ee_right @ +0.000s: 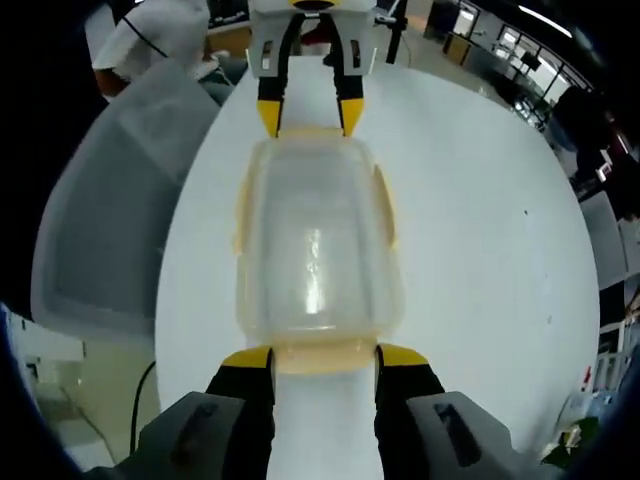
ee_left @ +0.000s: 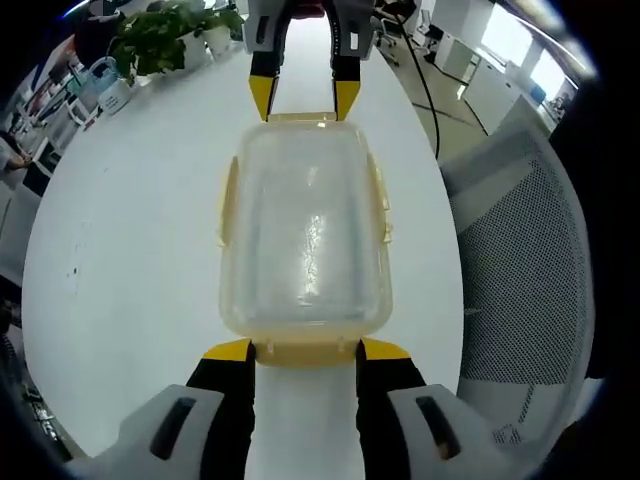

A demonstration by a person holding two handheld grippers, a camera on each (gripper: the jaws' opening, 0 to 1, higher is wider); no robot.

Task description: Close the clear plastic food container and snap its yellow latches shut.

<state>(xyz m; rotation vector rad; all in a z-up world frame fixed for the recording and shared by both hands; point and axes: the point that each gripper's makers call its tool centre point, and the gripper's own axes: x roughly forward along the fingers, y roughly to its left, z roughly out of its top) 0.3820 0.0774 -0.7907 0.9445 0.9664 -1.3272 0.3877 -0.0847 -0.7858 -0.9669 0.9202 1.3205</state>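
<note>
The clear plastic container (ee_left: 305,230) (ee_right: 315,240) lies lid-on along the white table (ee_left: 130,250) (ee_right: 480,230), with pale yellow latches on its long sides (ee_left: 380,200) (ee_right: 384,205). My left gripper (ee_left: 307,352) is open, its yellow-tipped jaws straddling the yellow latch (ee_left: 305,352) on the near end. From the opposite end my right gripper (ee_right: 325,358) is open too, either side of that end's latch (ee_right: 325,355). Each gripper appears at the far end in the other's view: the right gripper (ee_left: 305,100) and the left gripper (ee_right: 309,118).
A grey mesh chair (ee_left: 530,260) (ee_right: 110,190) stands close to one table edge. Potted plants (ee_left: 170,35) and small items sit at a far corner of the table. A black cable (ee_left: 430,90) runs off the table. A person in white (ee_right: 150,30) is behind.
</note>
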